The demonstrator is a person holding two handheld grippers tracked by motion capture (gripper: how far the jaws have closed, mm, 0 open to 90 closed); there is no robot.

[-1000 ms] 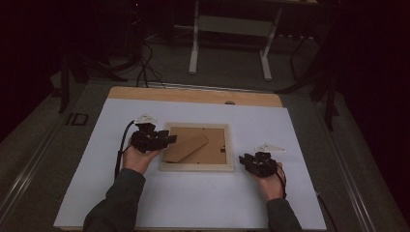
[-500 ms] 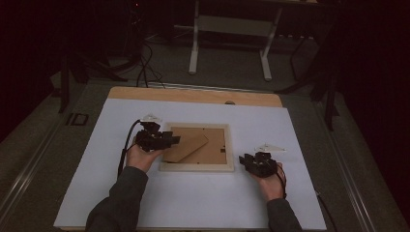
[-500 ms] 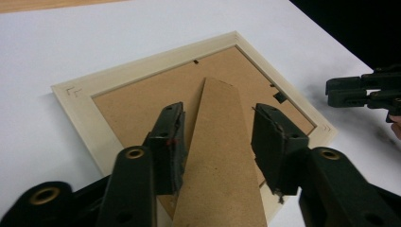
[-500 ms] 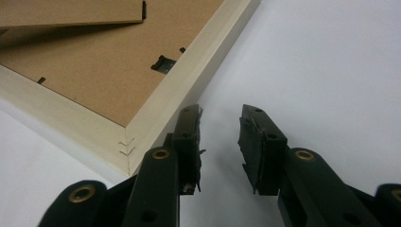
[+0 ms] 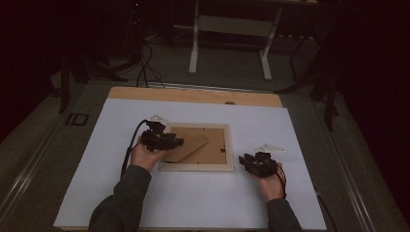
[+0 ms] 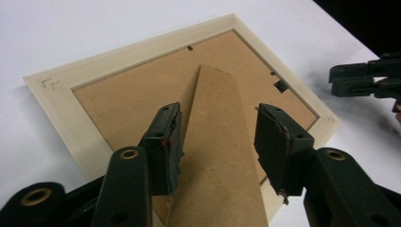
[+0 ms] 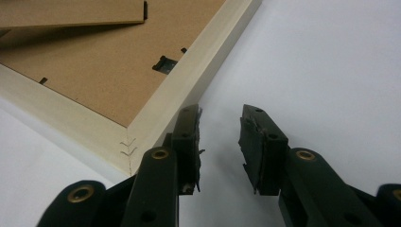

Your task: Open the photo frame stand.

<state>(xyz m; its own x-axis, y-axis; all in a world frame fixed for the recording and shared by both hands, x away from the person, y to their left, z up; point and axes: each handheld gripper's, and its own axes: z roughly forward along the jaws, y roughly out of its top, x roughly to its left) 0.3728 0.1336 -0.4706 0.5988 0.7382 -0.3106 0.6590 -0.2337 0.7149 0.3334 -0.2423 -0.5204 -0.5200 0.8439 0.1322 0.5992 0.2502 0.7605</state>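
The picture frame [image 5: 197, 148] is lying face down on the worktop [image 5: 300, 145], its cardboard stand [image 6: 217, 156] running up between the spread fingers [image 6: 165, 142] of the left gripper [image 6: 218, 142]. These have just been opening, and the pads are standing off both edges of the stand, so nothing is pinched. The right gripper [image 7: 220, 142] is resting just beside the frame's near corner, its fingers [image 7: 260, 142] spread over bare worktop, one beside the wooden rim. Risk, as judged: if the left fingers are closing off-centre, the stand may be bending or tearing at its hinge; if the stand is pulled upward while the right gripper is bracing nothing, the whole frame may be lifting or skidding. The left gripper view is showing the clearance on each side of the stand and a small clip [image 6: 282, 85] on the backing. The high view is showing instead how both hands are lying about the frame, the right well clear of the stand.
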